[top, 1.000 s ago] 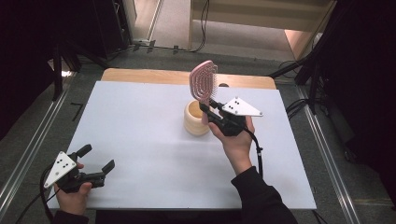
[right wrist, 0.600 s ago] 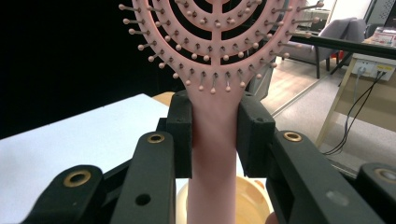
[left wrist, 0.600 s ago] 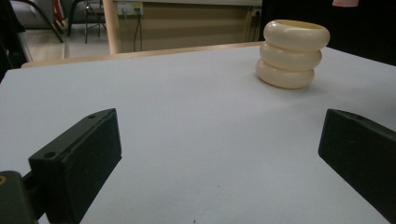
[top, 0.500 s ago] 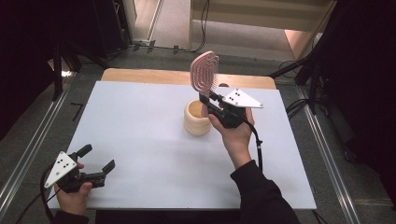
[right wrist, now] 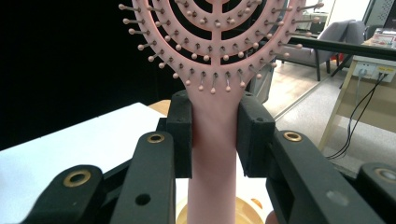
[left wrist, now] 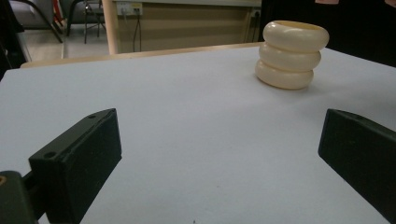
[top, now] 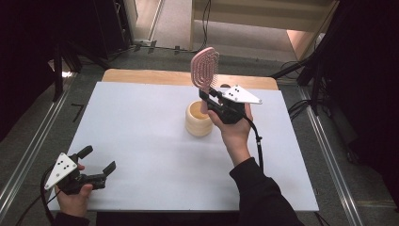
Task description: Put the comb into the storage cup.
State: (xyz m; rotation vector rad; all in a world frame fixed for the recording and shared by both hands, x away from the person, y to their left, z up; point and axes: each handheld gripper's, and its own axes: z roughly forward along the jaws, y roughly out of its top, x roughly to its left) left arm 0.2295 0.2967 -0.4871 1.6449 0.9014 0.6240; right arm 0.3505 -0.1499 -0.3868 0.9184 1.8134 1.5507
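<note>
A pink hairbrush stands upright, head up, with my right gripper shut on its handle. It hangs over a cream ribbed cup in the middle of the white table; the handle's lower end points into the cup's mouth. My left gripper rests at the table's near left corner, open, nothing between its jaws. From there the cup is far ahead to the right.
A wooden strip runs along the table's far edge. Metal rails flank both sides on the floor. The right gripper's cable trails down along the forearm.
The right hand has shifted the brush slightly toward the cup, holding it more upright. The left gripper has stayed still.
</note>
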